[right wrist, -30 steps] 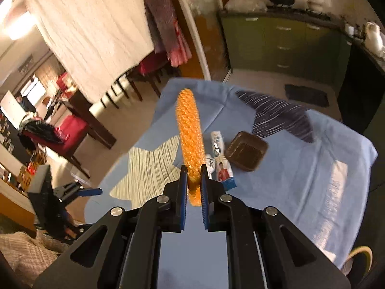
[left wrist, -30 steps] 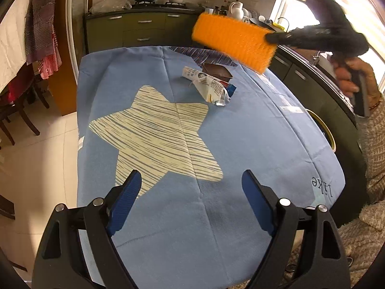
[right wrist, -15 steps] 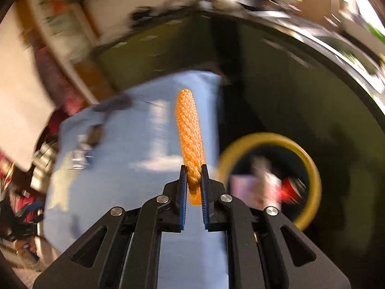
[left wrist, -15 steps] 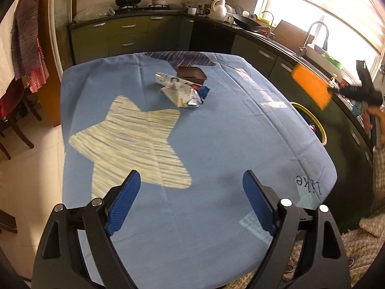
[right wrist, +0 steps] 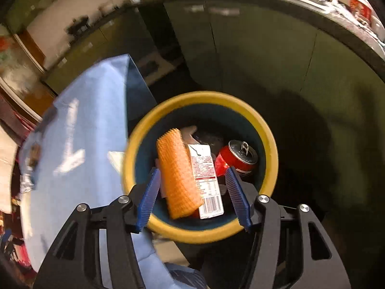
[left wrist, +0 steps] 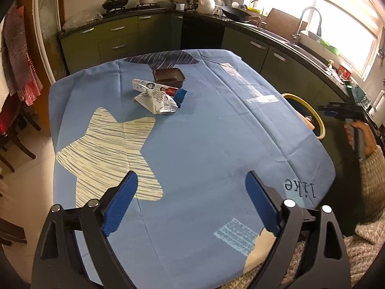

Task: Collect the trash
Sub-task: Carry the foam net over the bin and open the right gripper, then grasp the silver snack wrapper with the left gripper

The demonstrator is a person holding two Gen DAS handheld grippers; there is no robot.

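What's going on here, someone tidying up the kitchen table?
A person with a gripper in each hand is clearing rubbish. The right gripper has just been opening over the yellow-rimmed bin, and the orange sponge now lies free among a carton and a red can. The left gripper hangs open over the table, where wrappers and a brown tray wait.

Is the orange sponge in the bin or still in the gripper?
In the bin. The orange sponge lies inside the yellow-rimmed bin beside a carton; the right gripper, jaws just opened, touches nothing.
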